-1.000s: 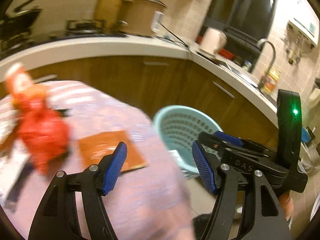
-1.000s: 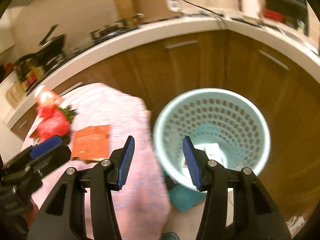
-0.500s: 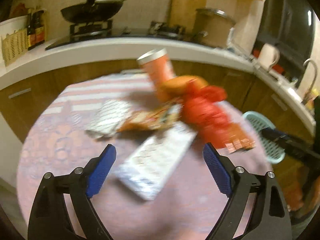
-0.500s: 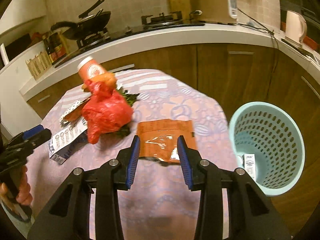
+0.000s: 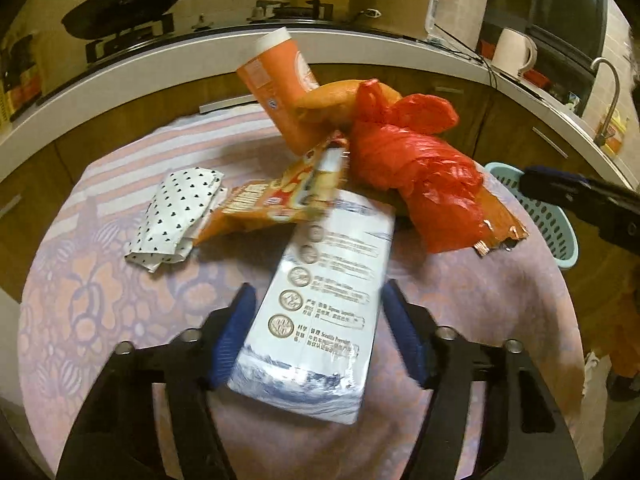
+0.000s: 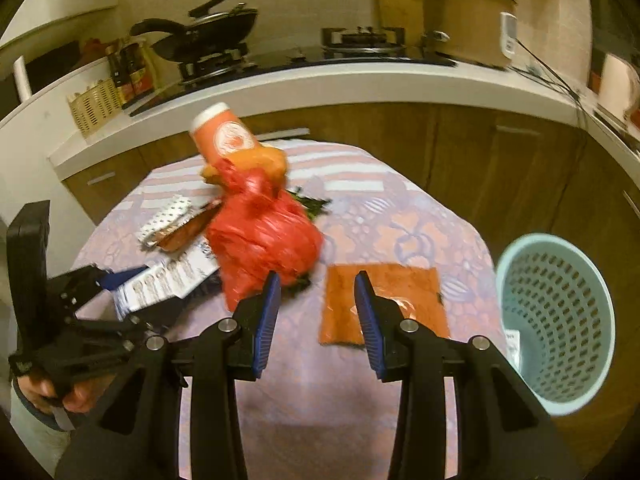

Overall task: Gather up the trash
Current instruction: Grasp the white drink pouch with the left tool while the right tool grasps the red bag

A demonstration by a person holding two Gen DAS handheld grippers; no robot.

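Step in hand: closing on the white printed carton [image 5: 320, 308], judged the next piece of trash to lift.
Left gripper [image 5: 316, 336]: open wide, blue pads either side of the carton's near end, apparently not yet pressing; nothing held.
Right gripper [image 6: 316, 320]: open to a moderate gap, empty, hovering over the table above the near-left edge of the flat orange packet [image 6: 384, 304].
Carton: lying flat on the patterned tablecloth [image 5: 100, 300], long axis running near to far, far end tucked under the snack wrapper [image 5: 280, 200] and just beside the red plastic bag [image 5: 416, 176].
Other trash: tilted orange cup [image 5: 280, 84] leaning at the far side of the pile; spotted paper wrapper [image 5: 176, 212] to the left.
Bin: pale blue perforated basket [image 6: 556, 328] off the table's right edge, something small and white already inside.
Doing it well: square the pads on the carton's long sides, squeeze firmly but without crushing, lift the near end first so the far end slides free of the wrapper.
Risk: dragging wrapper or bag along; carton slipping if gripped too near its end.
Then: carry right, release over the basket.
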